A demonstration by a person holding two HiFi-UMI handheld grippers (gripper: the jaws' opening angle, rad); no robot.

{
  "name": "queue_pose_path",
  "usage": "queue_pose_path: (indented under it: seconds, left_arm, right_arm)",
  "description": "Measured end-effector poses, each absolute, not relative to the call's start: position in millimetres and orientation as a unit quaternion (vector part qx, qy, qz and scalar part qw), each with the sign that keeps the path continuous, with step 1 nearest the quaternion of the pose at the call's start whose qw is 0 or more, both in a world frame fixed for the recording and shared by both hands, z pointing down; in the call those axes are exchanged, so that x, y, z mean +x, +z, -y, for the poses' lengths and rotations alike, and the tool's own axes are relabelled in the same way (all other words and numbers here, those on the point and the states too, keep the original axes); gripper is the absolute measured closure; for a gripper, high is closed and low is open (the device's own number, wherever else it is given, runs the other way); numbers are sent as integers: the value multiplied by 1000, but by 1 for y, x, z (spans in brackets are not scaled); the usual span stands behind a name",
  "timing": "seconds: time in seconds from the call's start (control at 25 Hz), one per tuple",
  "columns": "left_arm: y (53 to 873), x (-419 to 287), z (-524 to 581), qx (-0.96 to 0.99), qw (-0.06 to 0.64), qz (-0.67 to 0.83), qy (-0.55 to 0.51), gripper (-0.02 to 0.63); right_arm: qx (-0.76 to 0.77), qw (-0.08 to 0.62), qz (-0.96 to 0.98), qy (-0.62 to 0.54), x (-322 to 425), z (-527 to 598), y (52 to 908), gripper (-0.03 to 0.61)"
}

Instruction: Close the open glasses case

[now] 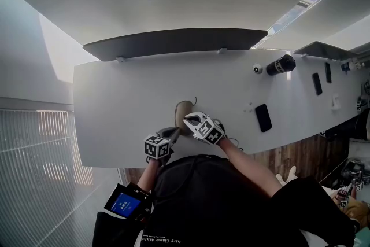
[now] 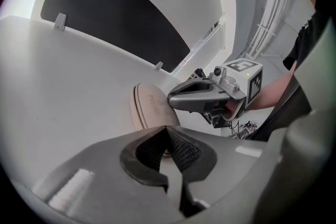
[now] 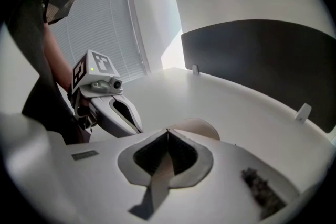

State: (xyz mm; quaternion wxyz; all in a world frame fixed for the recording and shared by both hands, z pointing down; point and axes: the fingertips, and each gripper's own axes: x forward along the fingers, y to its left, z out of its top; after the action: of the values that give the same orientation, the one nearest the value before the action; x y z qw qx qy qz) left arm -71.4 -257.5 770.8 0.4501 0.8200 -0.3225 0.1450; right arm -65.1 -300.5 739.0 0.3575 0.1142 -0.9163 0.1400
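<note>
Hovering shut and empty, the right claw (image 3: 168,132) has the tan oval hard-shell glasses case (image 3: 202,126) just beyond its tips. The case lies on the white counter (image 1: 127,107), long axis pointing away from the person. The left claw (image 2: 167,131), also pressed together on nothing, sits just beside the case's near-left end. The right looks nearer to me.

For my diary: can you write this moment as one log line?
glasses case: on table, lid looks down | left gripper: jaws shut, near case | right gripper: jaws shut, over case
</note>
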Motion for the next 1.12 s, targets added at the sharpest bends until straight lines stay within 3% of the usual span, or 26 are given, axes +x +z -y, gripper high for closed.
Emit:
queue_pose_path:
  seconds: [0.16, 0.88, 1.12]
  left_arm:
    - [772, -70, 258, 820, 447, 326, 147, 606]
    - [772, -70, 260, 820, 451, 323, 141, 606]
    - [756, -64, 260, 835, 439, 309, 116, 606]
  right_arm:
    - [119, 356, 922, 97, -59, 300, 736, 571]
    - [150, 320, 923, 155, -50, 295, 743, 571]
    - [212, 263, 923, 185, -33, 301, 717, 572]
